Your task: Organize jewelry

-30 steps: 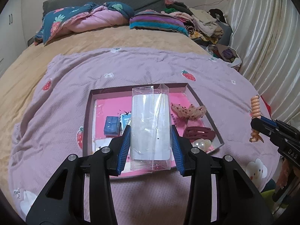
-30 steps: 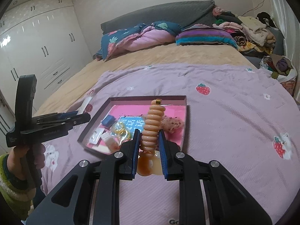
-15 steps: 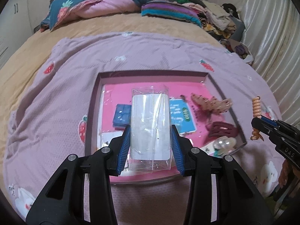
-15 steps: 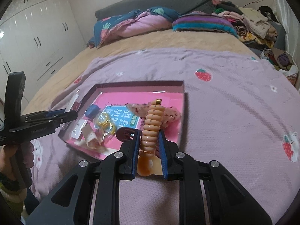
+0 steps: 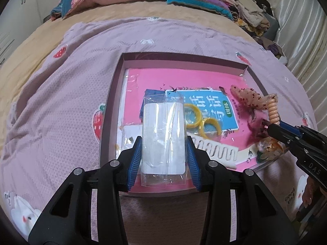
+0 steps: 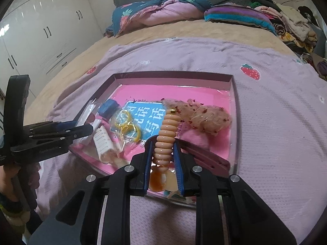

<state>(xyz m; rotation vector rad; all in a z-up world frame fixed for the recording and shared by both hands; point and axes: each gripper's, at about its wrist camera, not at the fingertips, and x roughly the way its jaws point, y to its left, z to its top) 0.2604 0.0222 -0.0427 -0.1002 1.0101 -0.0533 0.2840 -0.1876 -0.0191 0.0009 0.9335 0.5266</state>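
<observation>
A: Nearest the tray's (image 5: 111, 94) front rim, what did each gripper carry?

B: The left gripper (image 5: 164, 157) was clamped on a clear plastic sleeve (image 5: 163, 136), flat and glossy; the right gripper (image 6: 162, 163) was clamped on a peach spiral hair tie (image 6: 165, 140), coiled and rubbery, with an amber charm hanging below.

A: And deeper in the tray?

B: Yellow rings (image 5: 201, 122) in film on a blue card (image 5: 208, 110), a white comb (image 5: 216, 149), then a speckled gauze bow (image 6: 202, 118) toward the far rim.

A: Risk?

B: The slick sleeve might have slipped or buckled; the springy coil might have rolled off, or snagged the bow.
</observation>
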